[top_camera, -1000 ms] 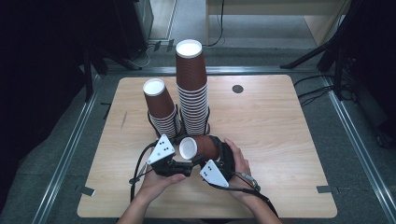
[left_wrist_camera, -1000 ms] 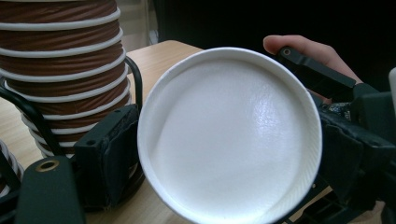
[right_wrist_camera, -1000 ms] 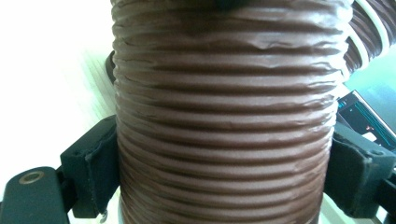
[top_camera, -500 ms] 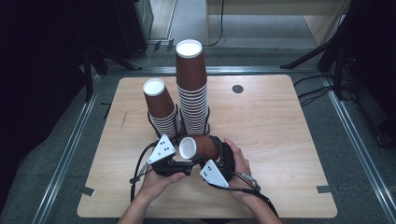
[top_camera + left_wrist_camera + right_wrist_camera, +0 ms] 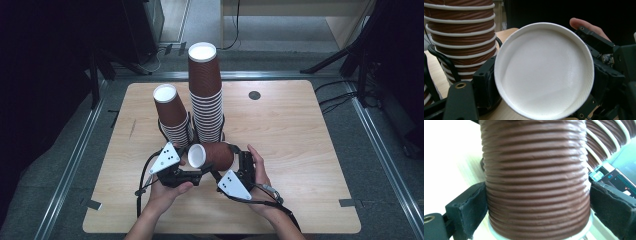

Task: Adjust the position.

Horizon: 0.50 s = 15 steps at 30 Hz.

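Your right tongs (image 5: pixel 537 202) have just been opening around the ribbed brown paper cup (image 5: pixel 212 156), which lies on its side between both tongs in front of the two cup stacks (image 5: pixel 205 100). That looks like a handover: the left tongs (image 5: pixel 536 82) seem clamped on its rim. Whether the right pads (image 5: pixel 470 207) touch the cup you cannot tell.

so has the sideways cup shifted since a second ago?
No. In the high view the sideways cup lies at the same spot, its white mouth just below the short stack, between both grippers.
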Each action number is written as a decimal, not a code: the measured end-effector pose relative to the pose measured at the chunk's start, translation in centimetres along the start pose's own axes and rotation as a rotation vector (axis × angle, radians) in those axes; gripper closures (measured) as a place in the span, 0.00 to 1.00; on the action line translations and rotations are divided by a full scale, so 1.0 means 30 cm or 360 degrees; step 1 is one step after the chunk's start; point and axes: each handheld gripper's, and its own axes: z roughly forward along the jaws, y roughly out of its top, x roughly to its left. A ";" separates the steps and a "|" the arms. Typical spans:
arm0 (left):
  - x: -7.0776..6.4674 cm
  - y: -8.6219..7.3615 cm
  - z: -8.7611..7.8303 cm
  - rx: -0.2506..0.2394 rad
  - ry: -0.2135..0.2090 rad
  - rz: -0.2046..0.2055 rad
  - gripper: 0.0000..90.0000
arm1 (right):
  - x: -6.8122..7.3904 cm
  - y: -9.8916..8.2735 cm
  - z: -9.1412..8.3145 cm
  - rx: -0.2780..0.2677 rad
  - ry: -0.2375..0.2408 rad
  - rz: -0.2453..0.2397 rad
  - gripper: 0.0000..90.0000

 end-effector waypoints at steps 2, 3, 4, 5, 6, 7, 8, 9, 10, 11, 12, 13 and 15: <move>0.000 0.002 -0.004 -0.0008 0.0005 0.0008 0.25 | -0.003 0.000 -0.003 -0.0006 -0.0002 0.0006 0.05; 0.001 0.002 -0.007 -0.0014 0.0002 0.0004 0.25 | -0.004 0.001 -0.005 -0.0008 -0.0004 0.0006 0.05; 0.004 0.003 -0.009 -0.0019 -0.0001 -0.0001 0.25 | -0.005 0.001 -0.006 -0.0008 -0.0005 0.0009 0.04; 0.006 0.003 -0.011 -0.0024 -0.0005 -0.0008 0.25 | -0.007 0.001 -0.008 -0.0007 -0.0006 0.0011 0.04; 0.009 0.003 -0.014 -0.0028 -0.0006 -0.0014 0.25 | -0.010 0.001 -0.009 -0.0009 -0.0007 0.0011 0.04; 0.011 0.003 -0.016 -0.0034 -0.0008 -0.0020 0.25 | -0.012 0.001 -0.011 -0.0007 -0.0010 0.0015 0.03; 0.012 0.003 -0.018 -0.0040 -0.0011 -0.0024 0.25 | -0.013 0.000 -0.012 -0.0006 -0.0014 0.0017 0.03; 0.014 0.004 -0.020 -0.0043 -0.0008 -0.0019 0.25 | -0.015 -0.001 -0.012 -0.0007 -0.0016 0.0013 0.02; 0.014 0.005 -0.023 -0.0044 -0.0010 -0.0021 0.25 | -0.016 -0.003 -0.014 -0.0001 -0.0009 0.0009 0.02; 0.015 0.006 -0.024 -0.0046 -0.0009 -0.0018 0.25 | -0.018 -0.005 -0.015 0.0000 -0.0002 0.0003 0.02; 0.016 0.006 -0.026 -0.0051 -0.0008 -0.0022 0.25 | -0.019 -0.007 -0.016 0.0004 -0.0001 0.0002 0.02; 0.018 0.007 -0.028 -0.0051 -0.0004 -0.0019 0.25 | -0.020 -0.009 -0.018 0.0009 0.0003 0.0007 0.02; 0.020 0.007 -0.030 -0.0058 0.0000 -0.0027 0.25 | -0.022 -0.012 -0.020 0.0019 0.0000 0.0005 0.02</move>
